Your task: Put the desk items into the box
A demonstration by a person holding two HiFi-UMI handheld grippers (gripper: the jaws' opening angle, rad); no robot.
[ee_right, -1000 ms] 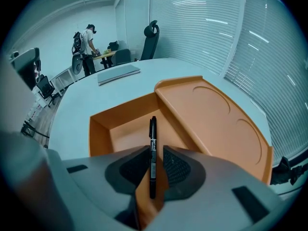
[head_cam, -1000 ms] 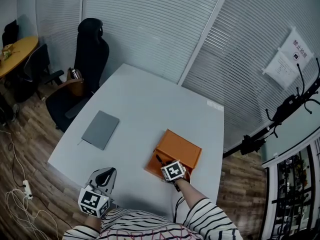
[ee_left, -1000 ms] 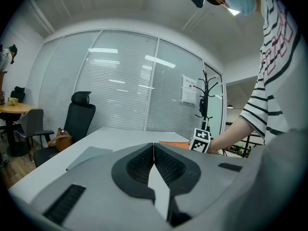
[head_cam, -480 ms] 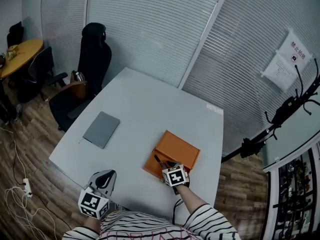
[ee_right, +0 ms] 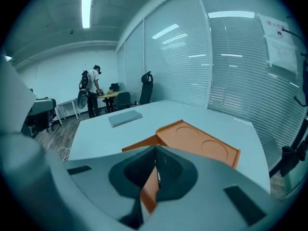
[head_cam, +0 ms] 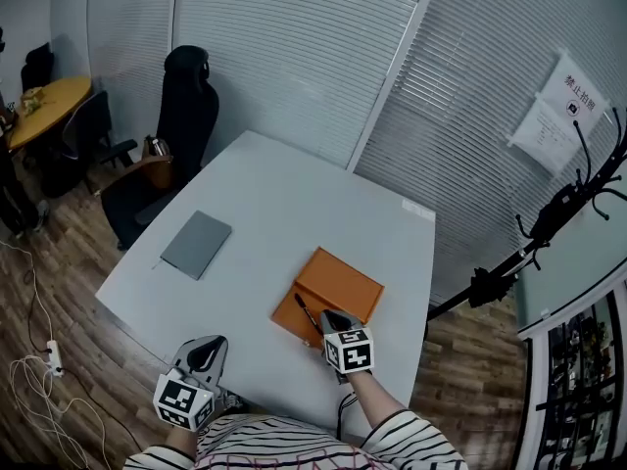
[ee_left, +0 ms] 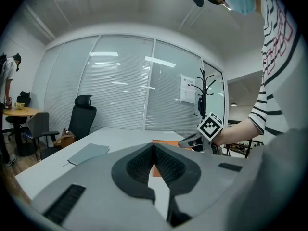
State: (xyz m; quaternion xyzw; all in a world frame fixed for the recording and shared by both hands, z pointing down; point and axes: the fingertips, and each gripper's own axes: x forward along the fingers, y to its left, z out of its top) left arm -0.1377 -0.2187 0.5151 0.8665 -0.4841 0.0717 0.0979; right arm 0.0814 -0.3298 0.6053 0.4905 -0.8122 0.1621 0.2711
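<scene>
Pen (head_cam: 307,316) is pinched in the right tool (head_cam: 331,319). Its jaws are pressed together on it, and the pen sticks out ahead-left over the near edge of the orange box (head_cam: 338,284), which sits open on the desk (head_cam: 294,204) just ahead of and below that tool. Left tool (head_cam: 209,343) is pressed together with nothing in it, at the desk's near edge, with the box ahead to its right. Grey notebook (head_cam: 196,244) lies flat ahead-left of both tools, well apart from the box.
</scene>
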